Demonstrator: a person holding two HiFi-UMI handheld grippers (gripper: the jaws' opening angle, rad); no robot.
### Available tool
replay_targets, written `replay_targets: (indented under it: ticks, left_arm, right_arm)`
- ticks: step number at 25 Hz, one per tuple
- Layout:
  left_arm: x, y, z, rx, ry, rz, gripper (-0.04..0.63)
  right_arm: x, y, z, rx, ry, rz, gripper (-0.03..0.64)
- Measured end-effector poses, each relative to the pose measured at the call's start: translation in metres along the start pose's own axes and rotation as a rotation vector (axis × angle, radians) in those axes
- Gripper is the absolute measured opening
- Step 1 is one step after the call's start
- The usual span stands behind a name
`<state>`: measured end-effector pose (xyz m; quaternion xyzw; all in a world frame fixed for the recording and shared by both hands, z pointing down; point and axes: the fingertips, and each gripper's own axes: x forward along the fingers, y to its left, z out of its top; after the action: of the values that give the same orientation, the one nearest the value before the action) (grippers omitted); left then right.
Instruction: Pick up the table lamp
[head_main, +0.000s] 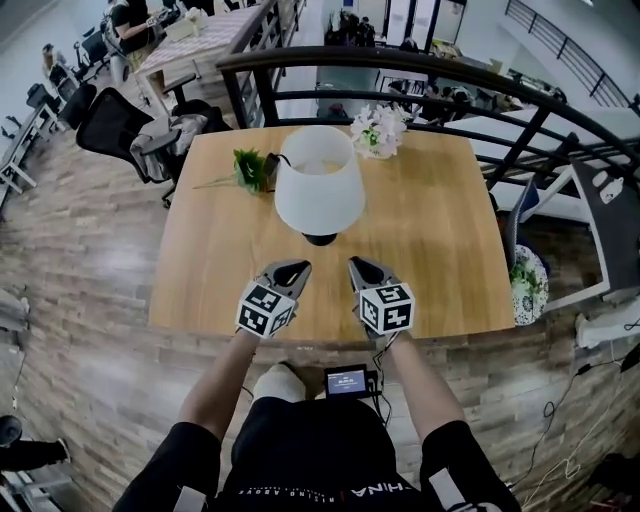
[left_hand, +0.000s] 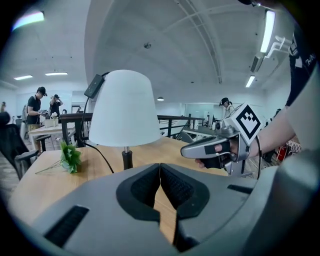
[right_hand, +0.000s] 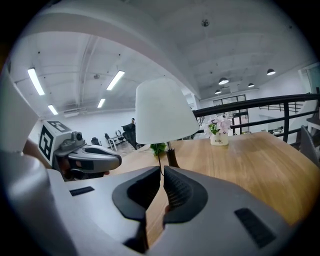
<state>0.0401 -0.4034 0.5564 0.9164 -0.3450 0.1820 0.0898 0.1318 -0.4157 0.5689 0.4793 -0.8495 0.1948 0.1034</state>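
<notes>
Jaws of the left gripper (left_hand: 160, 167) are pressed together with nothing between them, and those of the right gripper (right_hand: 162, 170) are closed the same way, also empty. The two grippers hang side by side over the near edge of the one wooden table (head_main: 430, 230), tips pointing towards its middle.

One table lamp (head_main: 318, 180) stands upright near the middle of the table, ahead of both grippers and apart from them; neither touches it. From the head view its wide white shade hides the stem and most of the dark base, of which only a sliver shows under the shade's near rim. Each gripper view shows the dark stem below the shade: ahead and a little left of the left gripper's closed tips, and straight beyond the right gripper's. A black cord (left_hand: 102, 155) runs across the tabletop from the lamp; where it ends cannot be made out.

One white pot of pale flowers (head_main: 378, 130) sits at the far edge, to the right of the lamp. One small green sprig (head_main: 248, 170) lies to the lamp's left. The person's forearms are cut off by the grippers' marker cubes.
</notes>
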Motion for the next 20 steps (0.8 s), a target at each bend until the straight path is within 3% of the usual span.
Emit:
replay_targets:
  ticks: [6, 9, 12, 20]
  left_arm:
    - [0.011, 0.016, 0.000, -0.026, 0.000, 0.030, 0.018]
    - [0.020, 0.025, -0.001, -0.034, -0.001, 0.024, 0.018]
    - [0.031, 0.034, -0.002, -0.042, -0.002, 0.017, 0.018]
    - [0.044, 0.063, -0.007, -0.077, -0.012, 0.025, 0.018]
  right_arm:
    - [0.043, -0.002, 0.003, 0.004, -0.017, 0.040, 0.036]
    - [0.071, -0.004, 0.005, -0.005, -0.026, 0.052, 0.134]
    - [0.095, -0.011, 0.006, -0.020, -0.050, 0.036, 0.188]
    - [0.159, -0.022, 0.012, -0.104, -0.117, -0.016, 0.195]
